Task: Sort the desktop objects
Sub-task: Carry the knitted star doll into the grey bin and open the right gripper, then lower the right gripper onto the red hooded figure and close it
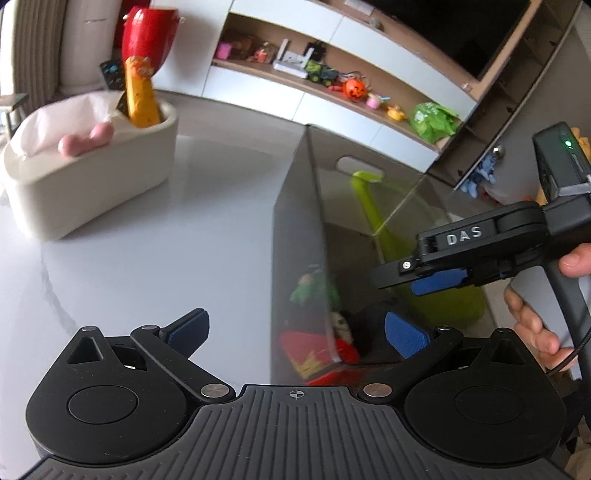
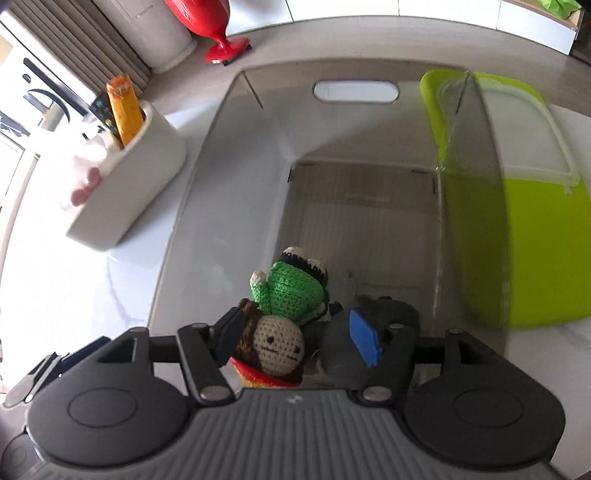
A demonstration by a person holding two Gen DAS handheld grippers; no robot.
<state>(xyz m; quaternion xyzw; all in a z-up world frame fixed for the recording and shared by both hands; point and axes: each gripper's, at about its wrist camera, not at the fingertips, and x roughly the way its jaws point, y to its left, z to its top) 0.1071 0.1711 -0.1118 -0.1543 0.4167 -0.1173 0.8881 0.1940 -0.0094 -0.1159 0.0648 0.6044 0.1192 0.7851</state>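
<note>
A smoky transparent storage bin [image 2: 351, 122] stands on the white table, also in the left wrist view [image 1: 299, 221]. Inside lie a green crocheted doll [image 2: 291, 291], a brown-haired crocheted doll with a red body [image 2: 277, 347] and a dark object [image 2: 384, 310]. My right gripper [image 2: 299, 341] is open above the bin, its jaws either side of the dolls, touching neither that I can see. It shows from the side in the left wrist view [image 1: 417, 280]. My left gripper [image 1: 295, 334] is open and empty, straddling the bin's near wall. The dolls show blurred through the wall [image 1: 317, 328].
A white tissue-box organiser [image 1: 88, 173] holding an orange tube [image 1: 140, 96] stands left of the bin. A lime-green lidded container [image 2: 535, 221] lies right of the bin. A red vase [image 1: 147, 33] and toy shelves [image 1: 332, 77] are behind.
</note>
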